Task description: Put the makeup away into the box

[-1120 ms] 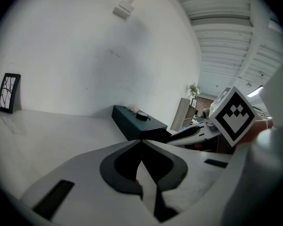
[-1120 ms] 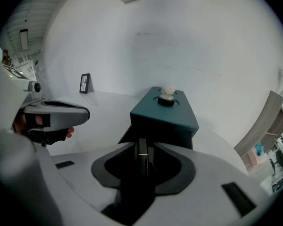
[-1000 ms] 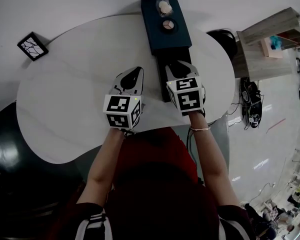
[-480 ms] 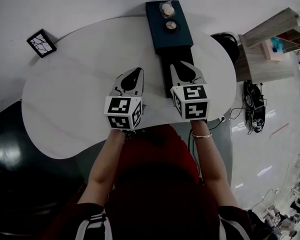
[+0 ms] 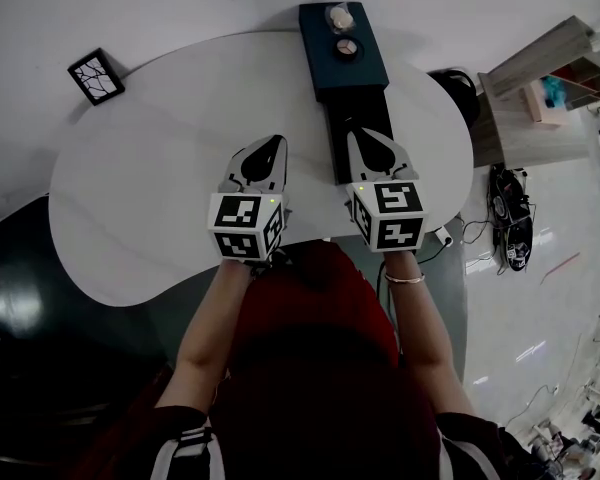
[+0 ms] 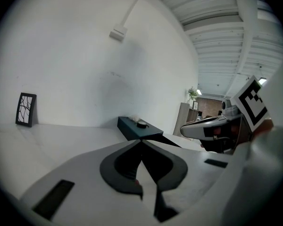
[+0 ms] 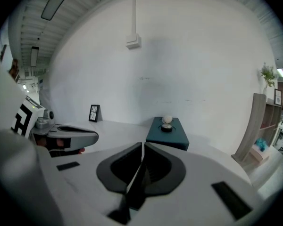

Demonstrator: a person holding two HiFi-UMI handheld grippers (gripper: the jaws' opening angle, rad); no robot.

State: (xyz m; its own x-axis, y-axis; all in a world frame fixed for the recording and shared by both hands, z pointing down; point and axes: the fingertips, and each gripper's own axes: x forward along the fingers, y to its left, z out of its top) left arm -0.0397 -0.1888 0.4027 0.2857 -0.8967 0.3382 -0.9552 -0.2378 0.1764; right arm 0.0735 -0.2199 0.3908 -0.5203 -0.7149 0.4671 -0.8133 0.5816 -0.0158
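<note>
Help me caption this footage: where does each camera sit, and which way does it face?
Head view: on the person's head, looking steeply down at the table; shows both forearms, left gripper and right gripper.
Left gripper view: on the left gripper, looking along its shut jaws toward the box; right gripper at right.
Right gripper view: on the right gripper, along empty jaws that have just been closing, facing the box; left gripper at left.
Shared: both gripper views show the box and picture frame.

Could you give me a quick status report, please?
Left claw shut, empty. Right claw just closed, nothing between its jaws. Two makeup pieces sit atop the box. Dark flat panel lies before the box, below the right claw.
</note>
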